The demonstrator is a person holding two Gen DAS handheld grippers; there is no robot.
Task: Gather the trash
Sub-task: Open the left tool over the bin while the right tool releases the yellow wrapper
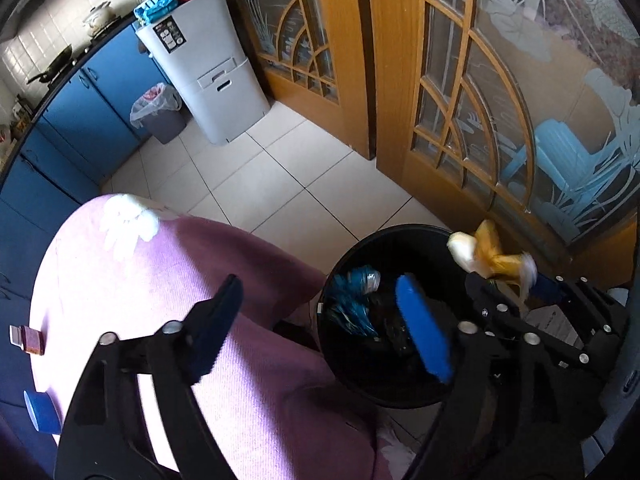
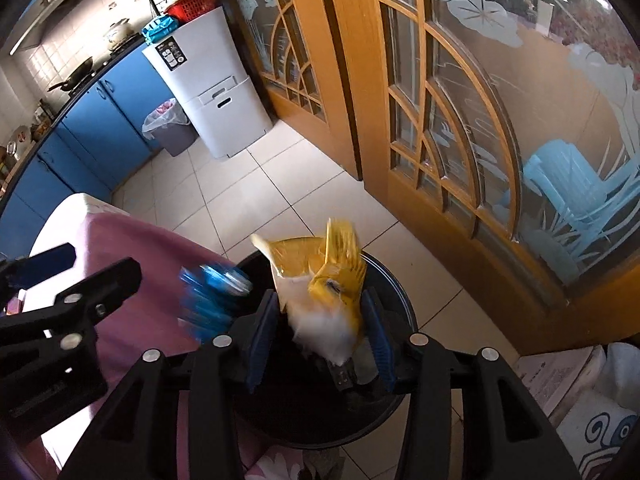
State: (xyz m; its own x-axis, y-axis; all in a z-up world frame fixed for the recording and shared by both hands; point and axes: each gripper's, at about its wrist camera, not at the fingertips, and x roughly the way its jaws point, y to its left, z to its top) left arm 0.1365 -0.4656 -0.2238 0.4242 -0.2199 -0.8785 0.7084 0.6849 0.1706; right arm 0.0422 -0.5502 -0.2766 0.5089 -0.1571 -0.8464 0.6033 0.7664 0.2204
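A black round bin (image 1: 400, 376) stands on the tiled floor beside the pink-clothed table (image 1: 160, 280). My left gripper (image 1: 320, 320) is open and empty at the table's edge, over the bin's rim. A blue crumpled wrapper (image 1: 352, 300) is in mid-air or inside the bin, blurred; it also shows in the right wrist view (image 2: 212, 300). My right gripper (image 2: 324, 332) is shut on a yellow and white wrapper (image 2: 324, 292) above the bin (image 2: 392, 400). The yellow wrapper (image 1: 488, 252) shows at the bin's far rim in the left wrist view.
A white crumpled tissue (image 1: 128, 220) lies on the far part of the table. A small brown block (image 1: 28, 340) and a blue tape roll (image 1: 40, 412) sit at its left edge. Wooden glass doors (image 1: 480, 120) are right of the bin. A white cabinet (image 1: 208, 64) and a grey lined bin (image 1: 160, 112) stand by the blue cupboards.
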